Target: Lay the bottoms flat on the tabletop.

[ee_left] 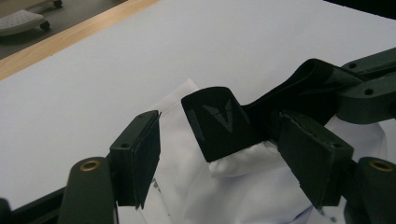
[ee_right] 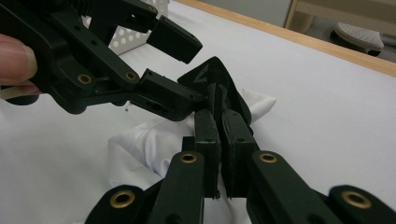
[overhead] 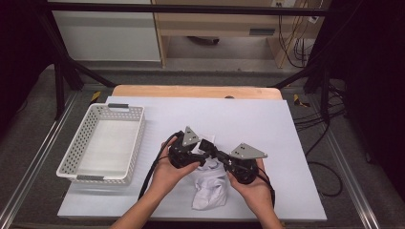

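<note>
A crumpled white garment (overhead: pixel 210 188) lies on the white table sheet near the front edge; it has a black band with a pale printed mark (ee_left: pixel 217 121). My right gripper (ee_right: pixel 220 112) is shut on that black band (ee_right: pixel 210 74) and holds it lifted off the white cloth (ee_right: pixel 144 140). My left gripper (ee_left: pixel 229 154) is open, its two pads on either side of the band's free end without touching it. In the high view the left gripper (overhead: pixel 206 147) and the right gripper (overhead: pixel 211 151) meet tip to tip above the garment. The right gripper (ee_left: pixel 327 77) enters the left gripper view from the right.
A white perforated basket (overhead: pixel 138 138) stands empty at the left of the table; its wall (ee_right: pixel 130 37) lies behind the left gripper (ee_right: pixel 180 70). The white sheet (overhead: pixel 267 124) stretches back and right. A wooden table edge (overhead: pixel 196 90) runs along the far side.
</note>
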Motion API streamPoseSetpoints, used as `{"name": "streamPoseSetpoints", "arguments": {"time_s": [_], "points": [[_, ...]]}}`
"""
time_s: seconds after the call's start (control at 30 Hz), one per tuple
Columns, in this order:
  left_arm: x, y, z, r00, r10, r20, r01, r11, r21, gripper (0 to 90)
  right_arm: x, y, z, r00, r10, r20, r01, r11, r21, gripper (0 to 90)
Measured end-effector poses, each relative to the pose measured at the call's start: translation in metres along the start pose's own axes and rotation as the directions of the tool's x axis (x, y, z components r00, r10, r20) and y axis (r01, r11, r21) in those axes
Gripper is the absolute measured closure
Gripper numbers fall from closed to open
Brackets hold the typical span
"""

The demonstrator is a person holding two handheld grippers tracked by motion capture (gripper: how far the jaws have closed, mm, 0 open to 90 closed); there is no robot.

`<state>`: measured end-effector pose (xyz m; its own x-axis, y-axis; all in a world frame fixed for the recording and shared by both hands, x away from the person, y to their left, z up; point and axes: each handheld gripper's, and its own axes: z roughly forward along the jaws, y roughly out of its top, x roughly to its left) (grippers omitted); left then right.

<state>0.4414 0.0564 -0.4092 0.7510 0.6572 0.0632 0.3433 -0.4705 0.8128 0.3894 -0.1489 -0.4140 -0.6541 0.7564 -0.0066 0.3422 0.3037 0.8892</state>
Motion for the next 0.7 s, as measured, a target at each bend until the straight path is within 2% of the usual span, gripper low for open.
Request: {"name": "streamPoseSetpoints", "arguments": {"time_s": [0.13,0.27,0.33,0.7], "points": [[-0.001,-0.001,0.004,0.9999,-0.002,0.011,0.002,0.9999,0.011,29.7,0.000,-0.001,0.000,1.0000,0.003,-0.005,-0.003,1.000,-0.001,86.8],[0.000,-0.001,0.008,0.9993,-0.025,0.030,0.024,0.9995,0.020,29.7,0.000,-0.002,0.000,1.0000,-0.001,-0.006,0.001,1.000,0.002,86.7],[-0.001,-0.001,0.010,0.9995,-0.016,0.027,0.015,0.9995,0.026,29.9,0.000,-0.002,0.000,1.0000,0.003,-0.006,-0.003,1.000,0.003,86.7],[-0.003,-0.002,0.016,0.9979,-0.028,0.059,0.026,0.9990,0.038,36.5,-0.001,-0.003,-0.001,1.0000,0.003,-0.004,-0.003,1.000,0.002,86.7]]}}
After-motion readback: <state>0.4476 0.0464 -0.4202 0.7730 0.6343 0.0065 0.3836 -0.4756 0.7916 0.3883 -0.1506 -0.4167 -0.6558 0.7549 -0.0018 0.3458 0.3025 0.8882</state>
